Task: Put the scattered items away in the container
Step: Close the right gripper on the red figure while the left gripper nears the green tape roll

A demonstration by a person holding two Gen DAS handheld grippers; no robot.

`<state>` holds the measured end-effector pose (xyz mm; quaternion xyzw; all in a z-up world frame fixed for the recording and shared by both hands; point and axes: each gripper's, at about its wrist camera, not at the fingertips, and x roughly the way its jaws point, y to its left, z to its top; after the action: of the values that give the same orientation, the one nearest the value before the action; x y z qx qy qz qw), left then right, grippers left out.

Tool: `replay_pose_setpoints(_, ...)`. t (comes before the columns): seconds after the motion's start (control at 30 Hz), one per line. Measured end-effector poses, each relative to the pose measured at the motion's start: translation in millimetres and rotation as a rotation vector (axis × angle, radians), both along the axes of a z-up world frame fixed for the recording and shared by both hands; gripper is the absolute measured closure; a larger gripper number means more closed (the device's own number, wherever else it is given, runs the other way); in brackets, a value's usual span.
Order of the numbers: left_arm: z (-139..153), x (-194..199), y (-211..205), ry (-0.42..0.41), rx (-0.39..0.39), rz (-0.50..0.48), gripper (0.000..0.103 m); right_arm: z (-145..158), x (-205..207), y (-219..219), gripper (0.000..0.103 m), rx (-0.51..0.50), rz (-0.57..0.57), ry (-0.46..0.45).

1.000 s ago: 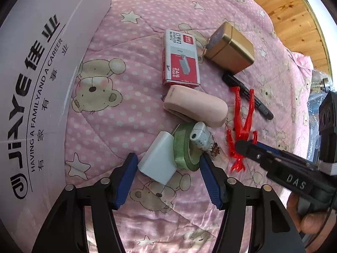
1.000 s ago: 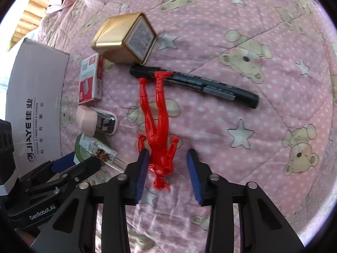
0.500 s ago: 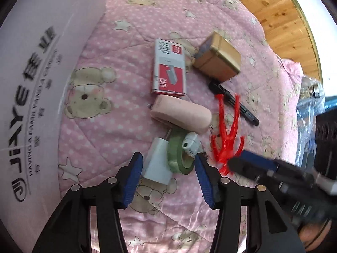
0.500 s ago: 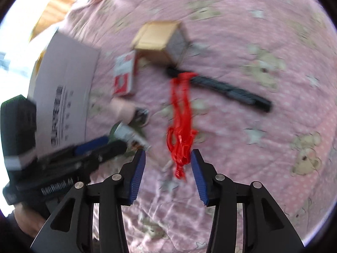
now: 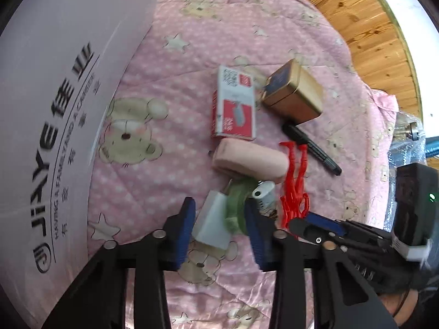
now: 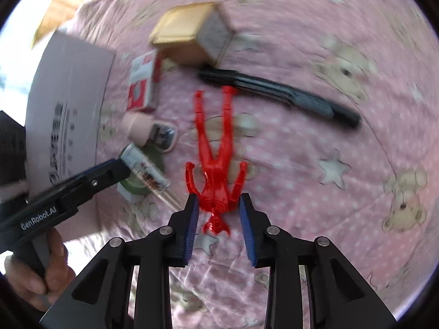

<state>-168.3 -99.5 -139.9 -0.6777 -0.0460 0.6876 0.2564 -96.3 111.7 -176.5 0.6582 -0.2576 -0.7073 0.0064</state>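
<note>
A white cardboard box printed with black letters stands at the left. My left gripper is open, its blue pads close on either side of a white charger and a green tape roll. A red plastic figure lies head toward me on the pink quilt. My right gripper is open and straddles the figure's chest with small gaps on both sides. The left gripper shows in the right wrist view beside a clear lighter.
Further back on the quilt lie a pink stapler, a red and white staple box, a gold tin and a black marker. A wooden floor lies beyond the quilt's far edge. A hand holds the left gripper.
Both grippers' jaws have narrowed. The left has drawn in around the charger and tape roll. The right lifted back, then came down again over the red figure.
</note>
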Motion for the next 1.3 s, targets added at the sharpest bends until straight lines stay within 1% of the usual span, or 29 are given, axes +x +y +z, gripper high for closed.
replay_pose_setpoints(0.03, 2.6, -0.8, -0.5, 0.003, 0.013, -0.002, 0.072, 0.3, 2.0, 4.9, 0.073, 0.006, -0.017, 0.001)
replay_pose_setpoints(0.13, 9.5, -2.4, -2.3, 0.02, 0.043, -0.001, 0.072, 2.7, 6.5, 16.3, 0.073, 0.028, -0.058, 0.007)
replay_pose_setpoints(0.2, 8.4, -2.7, -2.4, 0.018, 0.034, 0.0, 0.072, 4.5, 7.9, 21.3, 0.073, 0.041, -0.081, 0.014)
replay_pose_setpoints(0.3, 2.4, 0.1, -0.2, 0.005, 0.01, -0.011, 0.072, 6.1, 7.1, 19.2, 0.072, 0.045, -0.078, 0.017)
replay_pose_setpoints(0.37, -0.4, 2.3, 1.0, -0.003, 0.001, -0.022, 0.07, 6.6, 5.2, 7.9, 0.065, 0.055, -0.068, 0.02)
replay_pose_setpoints(0.4, -2.1, 3.5, 3.1, -0.002, -0.009, -0.031, 0.068, 6.0, 2.1, 3.2, 0.059, 0.066, -0.064, 0.023)
replay_pose_setpoints(0.43, -3.6, 4.6, 5.2, 0.0, -0.018, -0.04, 0.065, 4.3, -3.8, -0.4, 0.057, 0.085, -0.06, 0.025)
replay_pose_setpoints(0.6, -8.9, 4.7, 13.3, 0.016, -0.035, -0.068, 0.065, 0.0, -16.6, 0.3, 0.056, 0.101, -0.055, 0.013)
replay_pose_setpoints(0.63, -8.7, 4.2, 13.7, 0.021, -0.036, -0.069, 0.066, -0.8, -18.8, 0.9, 0.06, 0.102, -0.055, 0.01)
replay_pose_setpoints(0.67, -8.2, 3.7, 13.8, 0.025, -0.035, -0.069, 0.067, -1.5, -20.1, 1.5, 0.066, 0.098, -0.054, 0.008)
replay_pose_setpoints(0.7, -6.4, 3.0, 12.6, 0.025, -0.026, -0.065, 0.067, -1.9, -20.4, 1.9, 0.08, 0.091, -0.053, 0.006)
replay_pose_setpoints(0.87, 7.2, -0.2, 3.5, 0.024, 0.016, -0.036, 0.067, 1.1, -18.7, 4.9, 0.083, 0.082, -0.066, 0.013)
replay_pose_setpoints(1.03, 15.7, 0.1, -12.3, -0.006, 0.048, -0.013, 0.068, 3.1, -16.1, 6.6, 0.083, 0.058, -0.083, 0.022)
replay_pose_setpoints(1.27, 12.9, 4.9, -9.8, 0.001, 0.016, -0.005, 0.068, 1.9, -12.1, 5.2, 0.083, 0.044, -0.091, 0.018)
replay_pose_setpoints(1.3, 11.2, 4.8, -6.2, -0.001, 0.012, -0.008, 0.066, 3.5, -8.0, 5.9, 0.083, 0.043, -0.091, 0.018)
